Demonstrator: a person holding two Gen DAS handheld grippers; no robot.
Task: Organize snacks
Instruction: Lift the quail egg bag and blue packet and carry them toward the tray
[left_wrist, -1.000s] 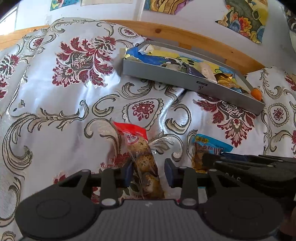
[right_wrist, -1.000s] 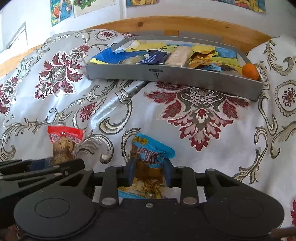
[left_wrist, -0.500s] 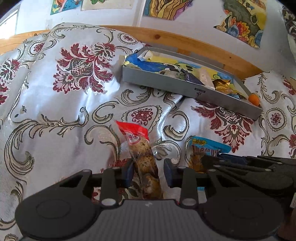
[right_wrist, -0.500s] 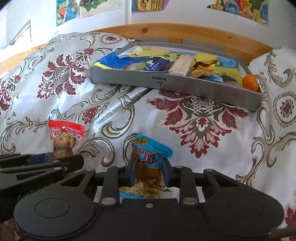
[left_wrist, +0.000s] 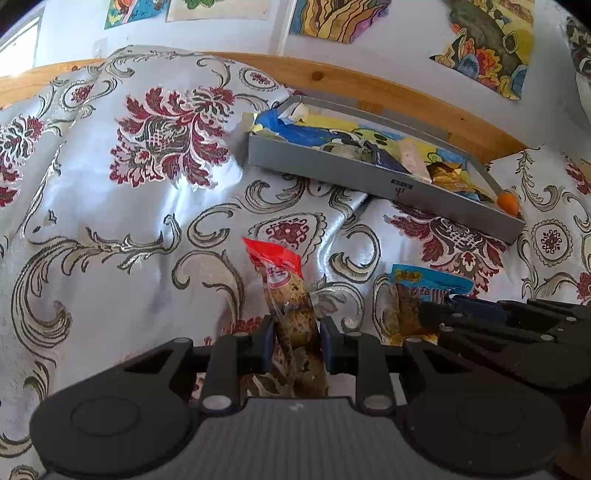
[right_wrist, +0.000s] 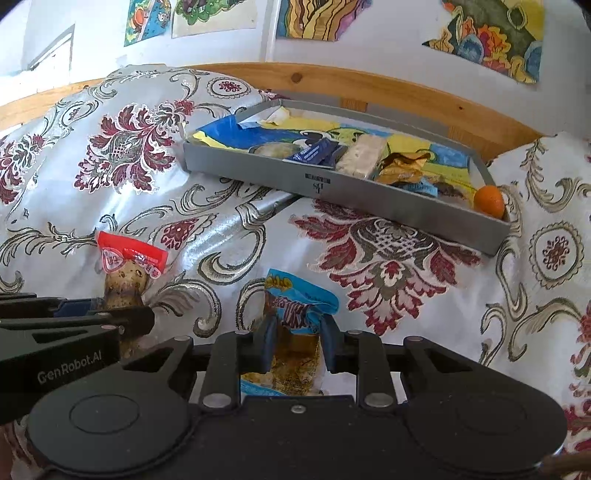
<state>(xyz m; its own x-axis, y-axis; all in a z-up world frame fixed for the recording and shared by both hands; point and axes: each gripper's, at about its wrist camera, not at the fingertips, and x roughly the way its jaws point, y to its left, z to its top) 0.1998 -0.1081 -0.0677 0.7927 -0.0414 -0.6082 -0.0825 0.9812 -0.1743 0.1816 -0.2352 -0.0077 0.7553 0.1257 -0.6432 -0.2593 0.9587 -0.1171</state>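
Left gripper (left_wrist: 296, 345): lower centre of frame, jaws closed on red-topped clear packet (left_wrist: 286, 295) of speckled eggs.
Right gripper (right_wrist: 297, 343): lower centre, jaws clamped on blue snack packet (right_wrist: 295, 317).
Both packets: side by side above floral cloth (right_wrist: 388, 258).
Grey tray (right_wrist: 343, 186): upper centre-right, on cloth, holding mixed wrappers; orange fruit (right_wrist: 488, 200) in right corner.
Wooden rail (right_wrist: 369, 83): behind tray.
Paintings (right_wrist: 491, 33): on wall, top of frame.

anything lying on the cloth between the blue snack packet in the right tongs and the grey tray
Nothing lies there. In the right wrist view, only bare floral cloth stretches from the blue snack packet to the grey tray.
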